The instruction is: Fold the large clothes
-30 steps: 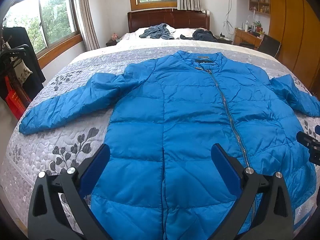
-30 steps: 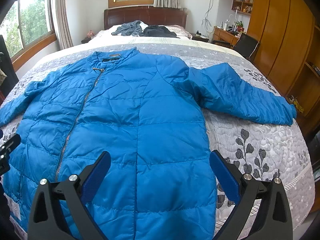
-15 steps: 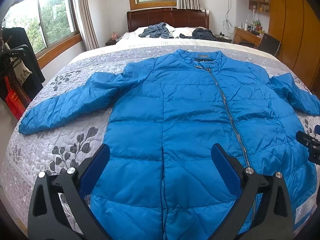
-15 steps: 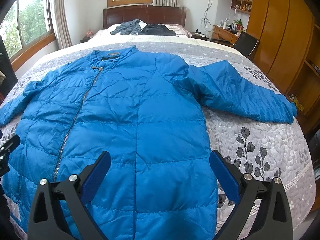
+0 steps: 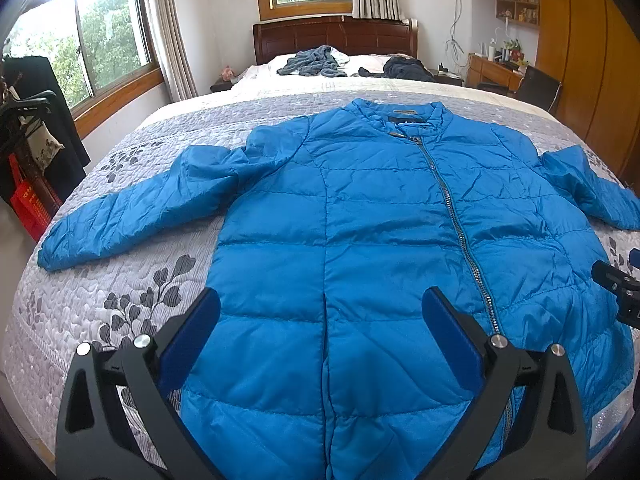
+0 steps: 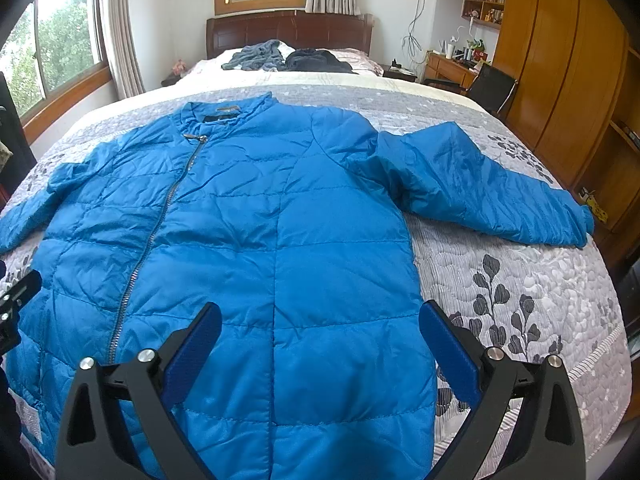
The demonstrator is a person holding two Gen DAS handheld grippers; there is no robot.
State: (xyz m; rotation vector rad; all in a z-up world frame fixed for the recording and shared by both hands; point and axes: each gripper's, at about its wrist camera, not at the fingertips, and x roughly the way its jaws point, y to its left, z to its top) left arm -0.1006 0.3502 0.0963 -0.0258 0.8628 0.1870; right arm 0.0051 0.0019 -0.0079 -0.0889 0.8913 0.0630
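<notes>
Left wrist view: blue quilted puffer jacket lies flat, front up, zipped, on the bed's grey leaf-print quilt. Shiny crinkled fabric, horizontal stitch lines, metal zipper running diagonally. Both sleeves spread out; one sleeve cut off at frame edge. Left tool released, blue pads wide apart above the hem. Right tool also spread, grasping nothing. Hem partly hidden behind both tools. Crumpled dark clothes by the headboard, too small to identify.
</notes>
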